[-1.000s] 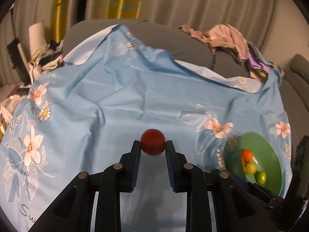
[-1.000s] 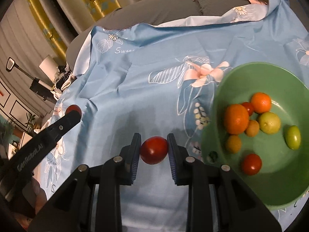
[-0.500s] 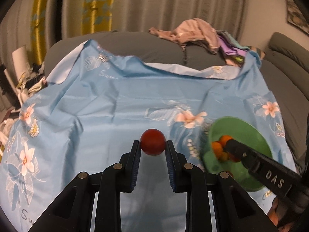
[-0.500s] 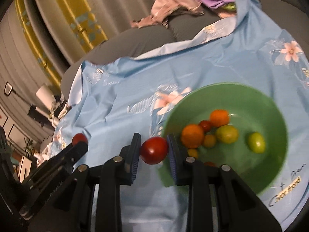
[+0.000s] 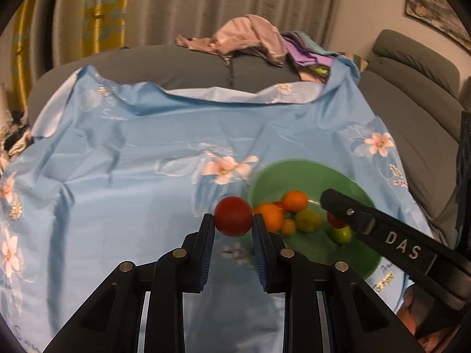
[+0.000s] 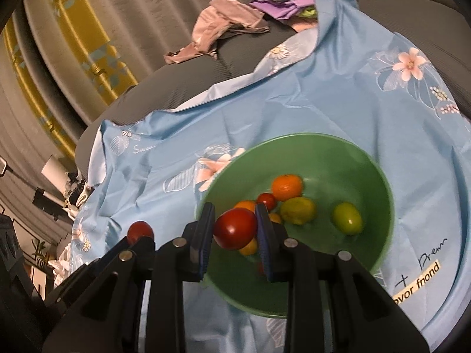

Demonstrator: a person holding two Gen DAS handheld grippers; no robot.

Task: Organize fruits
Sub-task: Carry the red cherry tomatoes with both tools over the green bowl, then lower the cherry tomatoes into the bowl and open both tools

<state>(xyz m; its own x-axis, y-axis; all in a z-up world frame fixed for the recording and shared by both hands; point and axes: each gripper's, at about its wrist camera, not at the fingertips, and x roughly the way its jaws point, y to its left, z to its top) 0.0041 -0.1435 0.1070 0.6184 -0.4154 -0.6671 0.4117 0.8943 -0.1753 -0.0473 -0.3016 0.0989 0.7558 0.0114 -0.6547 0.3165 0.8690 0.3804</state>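
Over the last second we have swung both tools across the light blue flowered cloth to the round green plastic bowl, which already holds oranges and limes. Our right tool is clamped on a glossy red tomato above the bowl's near side. Our left tool pinches a second, darker round red tomato just short of the rim. Releasing looks next, right first.
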